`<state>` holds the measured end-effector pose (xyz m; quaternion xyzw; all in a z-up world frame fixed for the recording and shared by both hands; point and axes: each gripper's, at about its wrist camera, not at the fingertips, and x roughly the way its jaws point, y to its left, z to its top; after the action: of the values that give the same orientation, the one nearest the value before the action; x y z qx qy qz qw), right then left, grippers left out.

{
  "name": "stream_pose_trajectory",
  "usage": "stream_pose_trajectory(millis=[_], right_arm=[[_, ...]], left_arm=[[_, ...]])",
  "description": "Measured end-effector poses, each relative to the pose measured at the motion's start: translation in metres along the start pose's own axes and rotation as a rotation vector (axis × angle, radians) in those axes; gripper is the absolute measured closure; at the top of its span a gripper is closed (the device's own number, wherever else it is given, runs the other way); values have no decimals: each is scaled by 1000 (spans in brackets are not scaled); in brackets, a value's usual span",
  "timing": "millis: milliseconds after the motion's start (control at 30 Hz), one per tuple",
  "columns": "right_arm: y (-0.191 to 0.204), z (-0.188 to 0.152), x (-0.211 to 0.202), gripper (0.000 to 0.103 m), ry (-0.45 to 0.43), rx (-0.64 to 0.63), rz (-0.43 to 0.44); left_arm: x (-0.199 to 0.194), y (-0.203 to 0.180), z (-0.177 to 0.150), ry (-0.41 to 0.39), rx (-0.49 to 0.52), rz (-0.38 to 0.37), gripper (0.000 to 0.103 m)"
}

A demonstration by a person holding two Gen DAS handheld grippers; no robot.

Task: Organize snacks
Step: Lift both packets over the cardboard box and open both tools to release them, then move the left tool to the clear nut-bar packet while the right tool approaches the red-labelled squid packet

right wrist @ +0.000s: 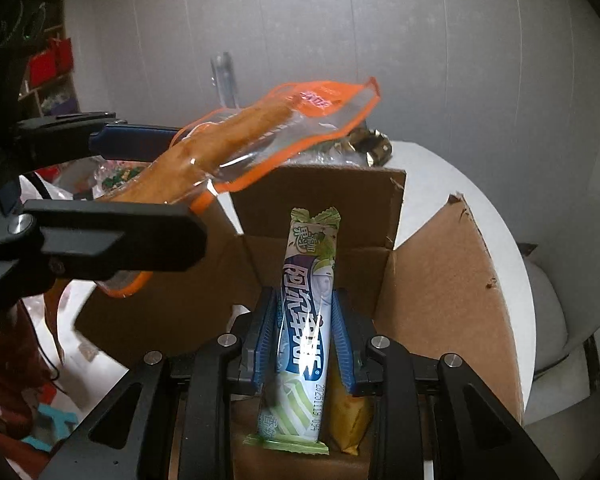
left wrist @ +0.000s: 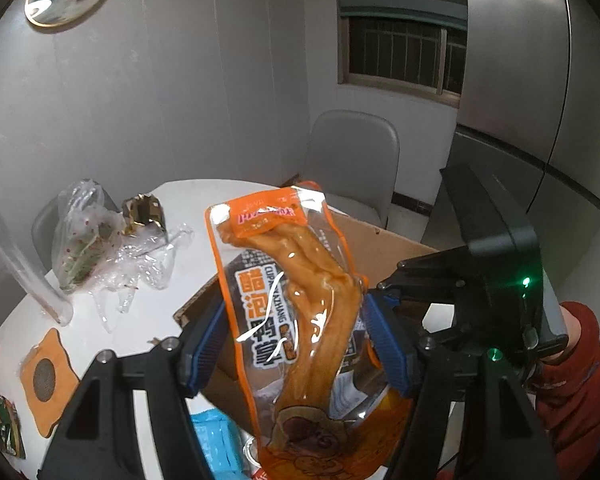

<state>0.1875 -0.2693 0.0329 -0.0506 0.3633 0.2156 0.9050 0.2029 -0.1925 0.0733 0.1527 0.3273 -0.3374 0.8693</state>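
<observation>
Position over the cardboard box (right wrist: 440, 280) is what the coming move depends on, and here the right gripper (right wrist: 304, 336) is the nearer one. Its jaws are closed on the middle of a long candy stick pack (right wrist: 306, 312), white and green, whose long axis runs straight along the fingers toward 12 o'clock, with the far end pointing into the open box and the box walls around it. A yellow packet (right wrist: 350, 420) lies just beside the stick, low in the view. The left gripper (left wrist: 296, 340) has its jaws pressed on both side edges of an orange-trimmed duck foot pouch (left wrist: 292, 300); the pouch stands along the fingers, leaning a little toward 11 o'clock. In the right wrist view this pouch hangs at about 10 o'clock, above the near-left flap, not yet over the opening. I judge the stick needs only to go down, while the pouch must first travel toward 3 o'clock. Beyond the box, loose plastic bags (left wrist: 100, 248) rest on the white tabletop (left wrist: 148, 320).
</observation>
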Motion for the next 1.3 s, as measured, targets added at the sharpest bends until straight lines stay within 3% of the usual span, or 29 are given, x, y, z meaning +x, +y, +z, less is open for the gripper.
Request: stream_pose_trajectory(millis=[133, 233, 567, 733, 767, 833, 1000, 1233, 1300], right_arm=[[-2, 0, 7, 75, 24, 1, 7], [-5, -2, 1, 64, 12, 0, 6], [5, -21, -29, 62, -8, -48, -64], [1, -29, -39, 61, -7, -43, -94], [0, -31, -41, 61, -7, -43, -95], [0, -27, -40, 61, -7, -40, -94], [-1, -30, -46, 61, -13, -34, -92], [7, -28, -52, 61, -31, -27, -23], [17, -26, -56, 61, -51, -44, -11]], left_arm=[[11, -1, -3, 37, 20, -23, 38], [17, -3, -2, 52, 25, -32, 38], [47, -21, 0, 158, 83, -67, 36], [55, -24, -2, 175, 76, -61, 29], [52, -23, -1, 162, 65, -57, 20], [45, -18, 0, 131, 47, -57, 15], [23, -4, 1, 77, -1, -41, 15], [-40, 17, -19, -54, -63, 44, 15], [-66, 26, -33, -104, -90, 88, 7]])
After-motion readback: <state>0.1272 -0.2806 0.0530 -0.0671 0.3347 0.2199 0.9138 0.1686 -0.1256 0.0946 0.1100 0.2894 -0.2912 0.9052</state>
